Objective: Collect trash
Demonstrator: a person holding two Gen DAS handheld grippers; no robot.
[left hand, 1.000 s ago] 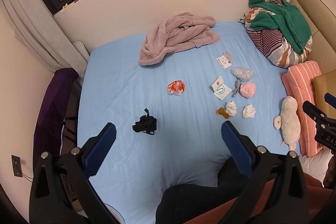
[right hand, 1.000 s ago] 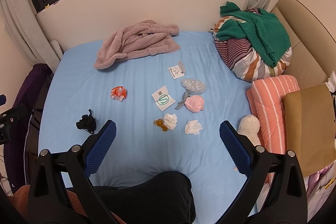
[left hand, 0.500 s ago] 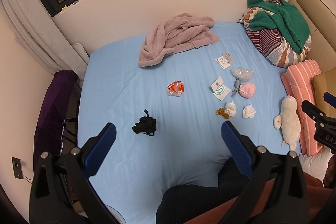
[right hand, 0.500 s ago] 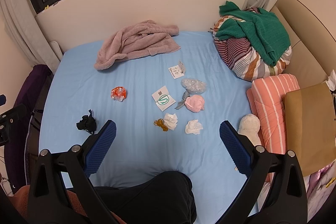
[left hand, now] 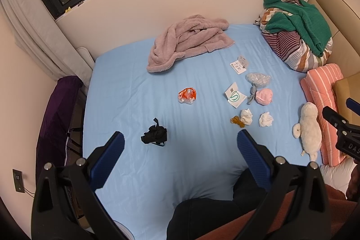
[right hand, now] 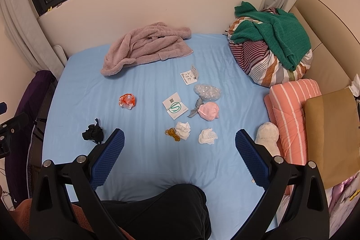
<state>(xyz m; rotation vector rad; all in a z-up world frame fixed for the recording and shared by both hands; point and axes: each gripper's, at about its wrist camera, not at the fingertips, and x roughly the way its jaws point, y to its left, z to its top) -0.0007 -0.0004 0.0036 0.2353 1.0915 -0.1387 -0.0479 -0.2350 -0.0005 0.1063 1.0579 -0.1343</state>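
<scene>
Trash lies scattered on the blue bed sheet [left hand: 135, 91]: a black crumpled bag [left hand: 155, 135], an orange-white wrapper [left hand: 187, 95], two white tissue balls [left hand: 246, 116] [left hand: 266, 119], a yellow rubber band [left hand: 237, 121], a white card with a green mark [left hand: 235, 97], a clear plastic wad [left hand: 258, 78], a pink mask [left hand: 264, 97] and a printed leaflet [left hand: 239, 64]. My left gripper [left hand: 180, 150] is open and empty, held high above the bed. My right gripper [right hand: 179, 147] is open and empty too, above the tissue balls [right hand: 182, 130] [right hand: 207, 136].
A pink robe [left hand: 189, 42] lies at the back. A striped bundle with a green knit [left hand: 299, 35] fills the right corner, beside a striped pillow [left hand: 321, 91] and a white plush toy [left hand: 309, 127]. A dark-trousered knee [right hand: 171, 206] is at the near edge.
Both grippers stay open and nearly still; the views shift only slightly.
</scene>
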